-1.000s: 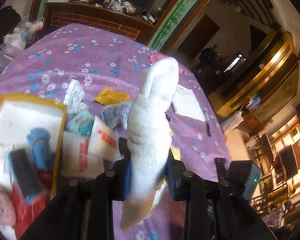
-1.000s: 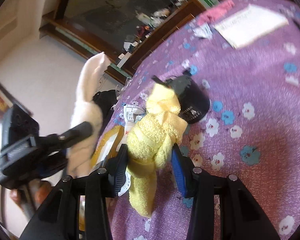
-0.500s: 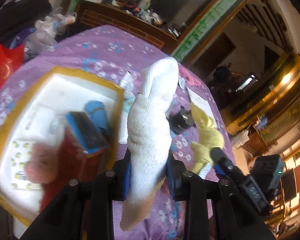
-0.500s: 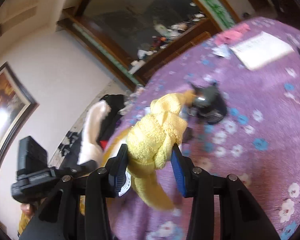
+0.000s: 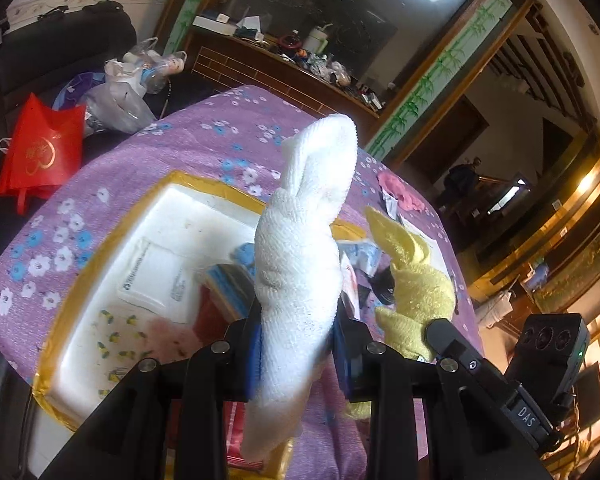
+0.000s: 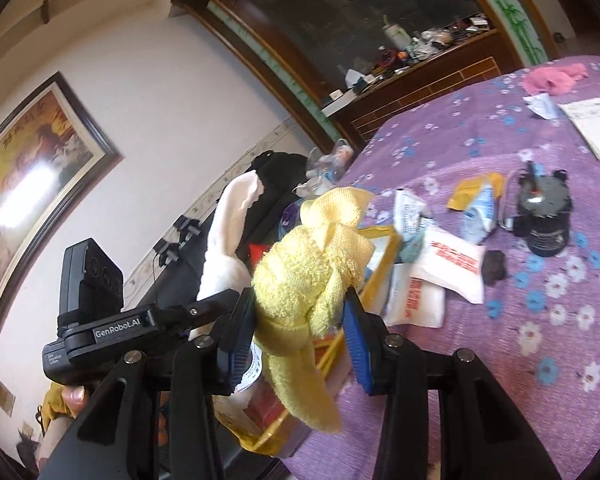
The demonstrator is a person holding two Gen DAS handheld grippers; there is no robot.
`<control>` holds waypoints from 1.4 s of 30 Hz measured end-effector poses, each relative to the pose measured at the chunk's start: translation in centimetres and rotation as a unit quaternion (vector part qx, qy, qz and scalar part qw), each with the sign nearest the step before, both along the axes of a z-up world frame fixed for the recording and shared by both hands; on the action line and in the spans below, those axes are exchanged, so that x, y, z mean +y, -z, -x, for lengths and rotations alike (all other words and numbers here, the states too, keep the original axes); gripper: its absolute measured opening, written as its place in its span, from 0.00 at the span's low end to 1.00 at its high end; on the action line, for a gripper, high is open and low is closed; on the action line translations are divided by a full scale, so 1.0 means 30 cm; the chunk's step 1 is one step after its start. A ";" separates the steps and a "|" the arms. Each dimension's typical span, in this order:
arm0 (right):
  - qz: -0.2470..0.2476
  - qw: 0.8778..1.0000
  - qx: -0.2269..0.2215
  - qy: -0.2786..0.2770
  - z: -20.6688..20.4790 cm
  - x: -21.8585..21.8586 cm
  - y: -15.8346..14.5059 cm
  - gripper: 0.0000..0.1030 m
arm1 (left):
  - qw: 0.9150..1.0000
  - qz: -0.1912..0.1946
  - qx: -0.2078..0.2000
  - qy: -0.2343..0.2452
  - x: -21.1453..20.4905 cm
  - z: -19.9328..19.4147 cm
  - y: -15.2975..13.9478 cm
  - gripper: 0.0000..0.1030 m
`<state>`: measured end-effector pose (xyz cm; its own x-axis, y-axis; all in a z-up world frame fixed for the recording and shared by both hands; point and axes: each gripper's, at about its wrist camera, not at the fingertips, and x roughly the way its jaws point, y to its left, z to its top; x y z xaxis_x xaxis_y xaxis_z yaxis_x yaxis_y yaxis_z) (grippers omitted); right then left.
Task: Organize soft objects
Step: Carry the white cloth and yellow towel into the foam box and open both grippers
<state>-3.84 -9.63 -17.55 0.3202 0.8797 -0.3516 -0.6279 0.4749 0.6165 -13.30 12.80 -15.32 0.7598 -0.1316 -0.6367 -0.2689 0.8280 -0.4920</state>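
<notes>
The left gripper (image 5: 298, 344) clamped a white towel (image 5: 304, 240); the right gripper (image 6: 300, 320) clamped a yellow towel (image 6: 312, 268), both above the tray (image 5: 112, 240).

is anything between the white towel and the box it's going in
Nothing visible blocks it. The left gripper holds the white towel above the open box; packets already lie inside, and the yellow towel hangs beside it.

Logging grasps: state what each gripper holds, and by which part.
Left gripper: white towel, pinched low on its roll. Right gripper: yellow towel, pinched mid-bundle.
</notes>
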 end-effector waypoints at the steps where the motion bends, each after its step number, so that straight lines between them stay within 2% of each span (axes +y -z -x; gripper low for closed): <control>1: 0.001 1.000 -0.001 -0.002 -0.002 0.011 -0.002 0.41 | 1.000 0.000 0.002 -0.004 0.010 0.004 0.002 0.29; 9: 0.000 1.000 0.012 -0.016 -0.040 0.080 0.004 0.41 | 0.999 -0.013 0.013 -0.031 0.109 -0.001 0.013 0.29; 15: 0.015 0.999 0.015 -0.029 -0.110 0.196 -0.008 0.41 | 0.998 -0.035 0.034 -0.032 0.159 -0.076 0.033 0.29; 20: 0.057 0.998 0.025 -0.030 -0.196 0.322 0.044 0.41 | 0.997 -0.032 0.071 -0.028 0.199 -0.173 0.125 0.29; 24: 0.076 0.995 0.055 -0.033 -0.228 0.373 0.119 0.41 | 0.991 -0.068 0.106 -0.043 0.212 -0.220 0.195 0.30; 27: 0.096 0.993 0.062 -0.034 -0.228 0.395 0.153 0.41 | 0.989 -0.070 0.123 -0.051 0.224 -0.235 0.242 0.31; 31: 0.100 0.992 0.072 -0.038 -0.214 0.394 0.174 0.45 | 0.988 -0.044 0.136 -0.053 0.239 -0.236 0.278 0.44; 32: 0.099 0.992 0.074 -0.035 -0.213 0.390 0.173 0.47 | 0.989 -0.038 0.132 -0.053 0.241 -0.232 0.273 0.49; 33: 0.097 0.992 0.077 -0.032 -0.211 0.383 0.171 0.47 | 0.990 -0.031 0.127 -0.052 0.238 -0.228 0.265 0.62; 34: 0.093 0.992 0.078 -0.033 -0.211 0.376 0.164 0.50 | 0.991 -0.022 0.119 -0.054 0.237 -0.219 0.253 0.68; 37: 0.084 0.993 0.070 -0.031 -0.194 0.352 0.129 0.62 | 0.993 -0.007 0.105 -0.047 0.221 -0.197 0.224 0.69; 40: 0.070 0.995 0.064 -0.030 -0.173 0.314 0.094 0.65 | 0.994 -0.008 0.100 -0.052 0.188 -0.169 0.197 0.69; 42: 0.060 0.996 0.063 -0.032 -0.158 0.283 0.077 0.67 | 0.994 -0.024 0.091 -0.062 0.161 -0.147 0.176 0.69</control>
